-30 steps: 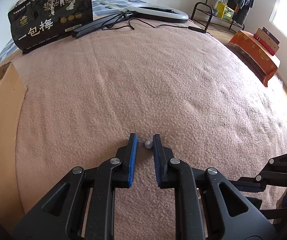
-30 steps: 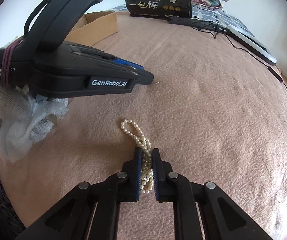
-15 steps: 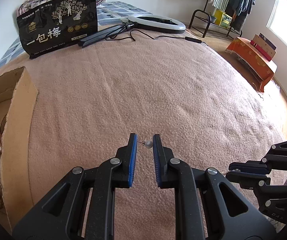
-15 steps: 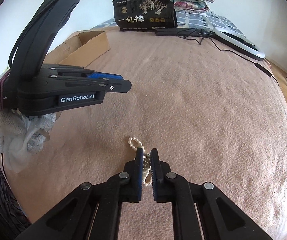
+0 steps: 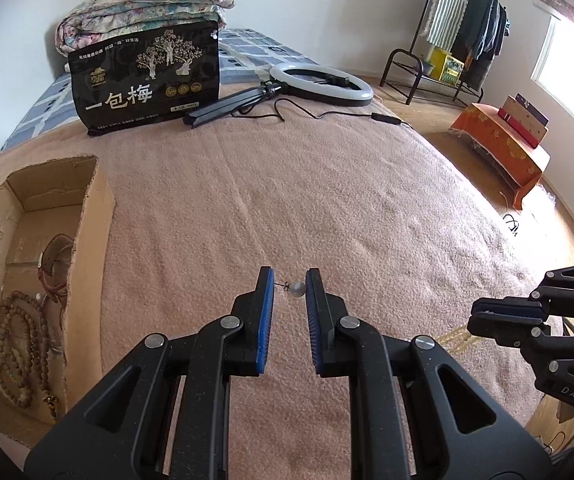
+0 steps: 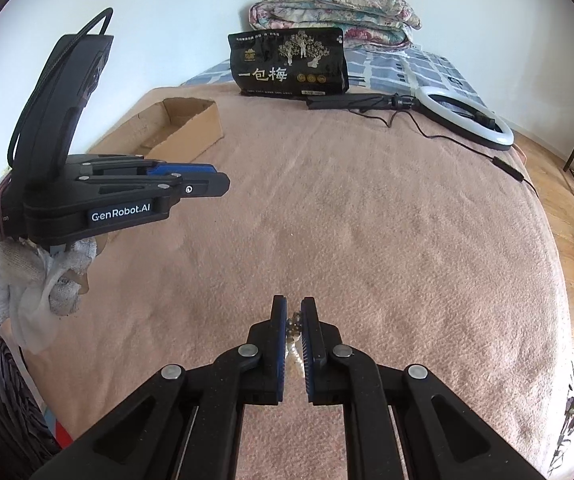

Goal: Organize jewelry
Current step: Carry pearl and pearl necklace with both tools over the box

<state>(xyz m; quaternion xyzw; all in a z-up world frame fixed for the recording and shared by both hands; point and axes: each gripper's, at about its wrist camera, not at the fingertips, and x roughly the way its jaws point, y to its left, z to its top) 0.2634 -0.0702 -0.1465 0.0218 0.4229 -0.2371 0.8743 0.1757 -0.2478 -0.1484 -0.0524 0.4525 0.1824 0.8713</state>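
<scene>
Left gripper (image 5: 290, 289) pinches a pearl earring (image 5: 296, 289), right gripper (image 6: 295, 320) clamps pearls (image 6: 294, 346); cardboard box (image 5: 87, 248) holds wooden beads (image 5: 17, 356).

A pink blanket (image 5: 327, 200) carries a plain brown cardboard box (image 5: 87, 240) holding brown wooden beads (image 5: 15, 344). Beyond the box stand a black gold-printed bag (image 5: 147, 80) and a floral quilt (image 5: 139, 12). Both grippers' black fingers bear blue pads (image 5: 265, 320); the pearl (image 5: 297, 289) looks whitish, perhaps grey.

Counts: grippers 2, left (image 5: 289, 280), right (image 6: 294, 312); earring (image 5: 296, 289) 1; pearl strand (image 6: 293, 340) 1; box (image 5: 87, 216) 1; bead mala (image 5: 15, 344) 1; bag (image 5: 147, 80) 1; ring light (image 5: 321, 84) 1
</scene>
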